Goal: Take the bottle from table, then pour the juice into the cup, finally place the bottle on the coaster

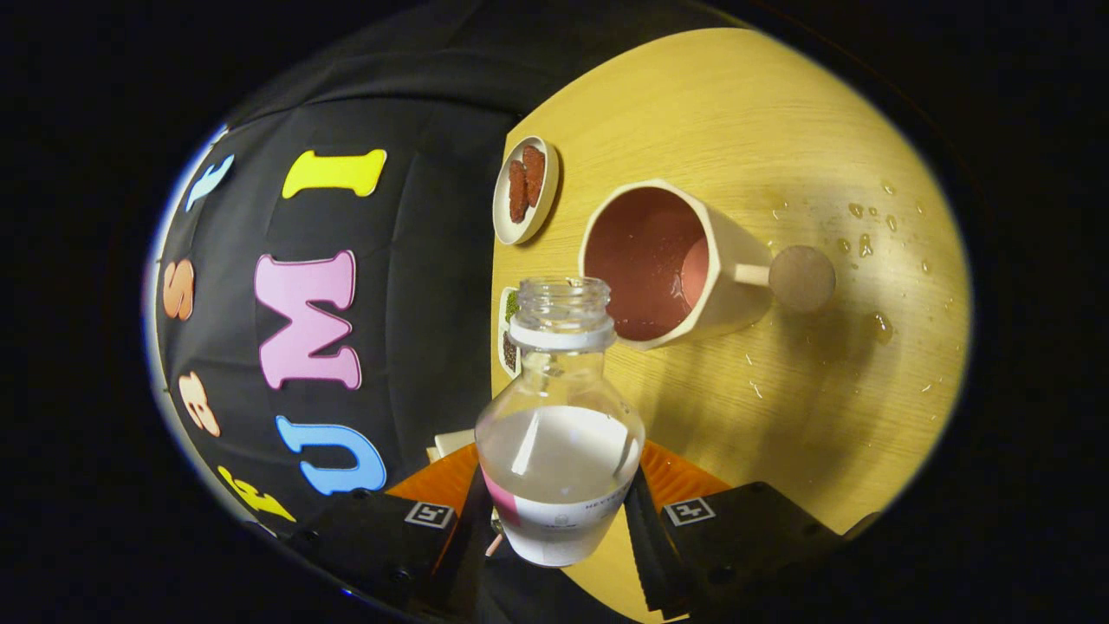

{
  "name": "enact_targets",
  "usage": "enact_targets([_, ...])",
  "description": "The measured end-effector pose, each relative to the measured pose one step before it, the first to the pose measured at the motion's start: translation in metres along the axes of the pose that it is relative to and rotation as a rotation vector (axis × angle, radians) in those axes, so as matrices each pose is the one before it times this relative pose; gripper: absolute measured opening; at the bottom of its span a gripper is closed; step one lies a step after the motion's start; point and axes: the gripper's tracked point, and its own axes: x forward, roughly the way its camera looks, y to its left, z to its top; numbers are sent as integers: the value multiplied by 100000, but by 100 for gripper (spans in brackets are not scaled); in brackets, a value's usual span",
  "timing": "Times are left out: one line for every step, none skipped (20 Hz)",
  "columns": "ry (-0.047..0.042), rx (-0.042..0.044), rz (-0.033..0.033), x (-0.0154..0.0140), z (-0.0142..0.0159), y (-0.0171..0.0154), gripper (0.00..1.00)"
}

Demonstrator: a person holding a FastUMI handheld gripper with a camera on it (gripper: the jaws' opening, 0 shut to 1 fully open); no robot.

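Table [832,433], pale wood, carries scattered droplets beyond the cup, so spills here are easy. Cup [667,264], wide-mouthed with a knobbed handle, sits just ahead of the bottle's open neck, its dark inside seemingly without juice. Bottle [559,433] is clear, uncapped and tipped toward the cup, with both fingers of the gripper [559,511] pressed against its lower sides. Pouring well likely means bringing the neck over the rim first, then tilting slowly. A small dish [525,191] sits beyond.
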Motion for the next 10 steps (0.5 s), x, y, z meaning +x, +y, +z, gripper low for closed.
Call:
enact_targets([203,3144,233,197,17,217,73])
enact_targets([690,3460,-345,208,-35,242,73])
enact_targets([331,1792,-50,213,-113,223,73])
enact_targets([1035,2096,-425,131,-144,-62,73])
enact_targets([1062,1980,-110,30,-207,180,73])
enact_targets([655,2087,11,262,-39,89,73])
enact_targets([228,1950,221,84,-126,140,73])
enact_targets([23,2224,435,-60,-3,293,73])
enact_targets([-20,2096,397,54,-26,195,73])
enact_targets([2,1909,-24,-23,-10,52,73])
